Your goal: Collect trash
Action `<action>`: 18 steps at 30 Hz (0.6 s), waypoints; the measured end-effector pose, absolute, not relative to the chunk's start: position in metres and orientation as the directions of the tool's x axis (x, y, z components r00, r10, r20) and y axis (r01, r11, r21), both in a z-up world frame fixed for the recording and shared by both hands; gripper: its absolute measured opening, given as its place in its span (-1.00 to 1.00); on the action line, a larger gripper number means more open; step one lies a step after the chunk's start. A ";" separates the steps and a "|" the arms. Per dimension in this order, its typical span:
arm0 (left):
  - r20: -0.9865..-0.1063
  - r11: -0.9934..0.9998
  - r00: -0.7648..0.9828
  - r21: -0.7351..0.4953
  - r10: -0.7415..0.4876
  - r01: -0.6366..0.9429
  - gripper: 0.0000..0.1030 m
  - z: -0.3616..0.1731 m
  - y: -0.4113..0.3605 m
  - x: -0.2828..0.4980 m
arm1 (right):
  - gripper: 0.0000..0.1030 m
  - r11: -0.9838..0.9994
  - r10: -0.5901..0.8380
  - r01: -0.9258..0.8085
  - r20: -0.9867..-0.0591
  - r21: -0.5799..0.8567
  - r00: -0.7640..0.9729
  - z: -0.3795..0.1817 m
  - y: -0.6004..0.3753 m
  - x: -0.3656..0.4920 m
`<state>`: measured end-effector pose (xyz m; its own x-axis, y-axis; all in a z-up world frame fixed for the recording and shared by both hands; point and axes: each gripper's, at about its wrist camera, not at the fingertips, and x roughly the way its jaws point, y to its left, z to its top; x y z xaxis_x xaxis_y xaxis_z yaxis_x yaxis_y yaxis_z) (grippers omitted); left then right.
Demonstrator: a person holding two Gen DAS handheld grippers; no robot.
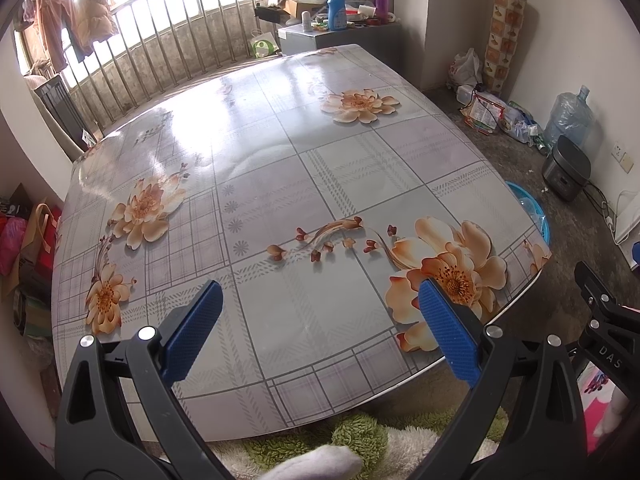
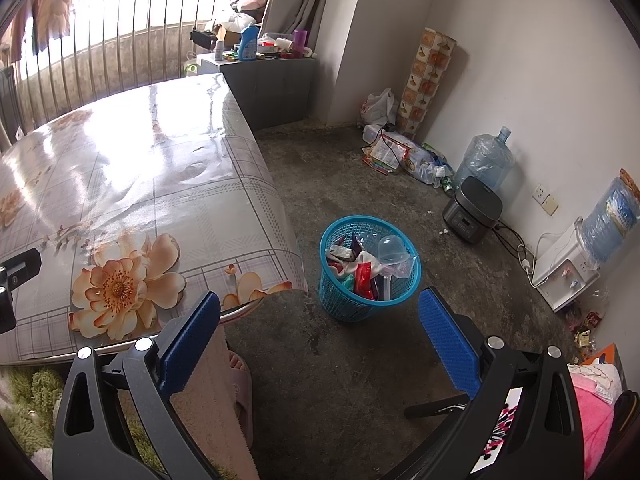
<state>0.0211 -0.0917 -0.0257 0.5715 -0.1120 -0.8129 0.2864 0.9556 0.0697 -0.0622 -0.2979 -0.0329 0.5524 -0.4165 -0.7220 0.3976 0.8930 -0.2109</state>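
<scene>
Since nothing was held, both grippers, left [image 1: 320, 320] and right [image 2: 320, 326], were spread apart; trash [image 2: 362, 266] lay in the bin [image 2: 344, 304] right of the seemingly bare table [image 1: 280, 168].

My left wrist camera is looking across the counter [image 1: 280, 152] from its near edge; my right one is facing the floor and blue basket [image 2: 370, 274], both sharing the counter's right edge and far wall.

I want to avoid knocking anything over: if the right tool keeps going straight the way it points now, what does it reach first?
Probably the blue trash basket on the floor, roughly centred ahead between the open right tool fingers. Nothing shows in between, though depth is hard to judge.
</scene>
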 end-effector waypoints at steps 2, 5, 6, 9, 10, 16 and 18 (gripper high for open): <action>-0.815 0.955 0.569 0.069 -0.113 0.288 0.83 -0.027 -0.091 0.021 | 0.87 0.893 -0.416 0.399 -0.723 -0.209 0.552 -0.032 -0.298 -0.062; -0.820 0.955 0.560 0.062 -0.117 0.291 0.83 -0.029 -0.091 0.020 | 0.87 0.892 -0.417 0.402 -0.724 -0.209 0.549 -0.031 -0.297 -0.060; -0.823 0.954 0.556 0.059 -0.119 0.292 0.83 -0.030 -0.090 0.021 | 0.87 0.892 -0.416 0.402 -0.726 -0.208 0.548 -0.031 -0.297 -0.059; -0.831 0.955 0.541 0.042 -0.129 0.293 0.83 -0.034 -0.088 0.021 | 0.87 0.894 -0.411 0.399 -0.729 -0.206 0.547 -0.031 -0.294 -0.054; -0.834 0.956 0.537 0.036 -0.132 0.290 0.83 -0.035 -0.086 0.022 | 0.87 0.896 -0.407 0.395 -0.730 -0.203 0.548 -0.031 -0.292 -0.051; -0.840 0.978 0.531 0.002 -0.111 0.208 0.83 -0.039 -0.055 0.042 | 0.88 0.931 -0.334 0.326 -0.741 -0.164 0.582 -0.027 -0.269 -0.007; -0.845 0.989 0.527 -0.013 -0.091 0.149 0.83 -0.043 -0.036 0.055 | 0.88 0.951 -0.285 0.275 -0.736 -0.139 0.614 -0.023 -0.252 0.016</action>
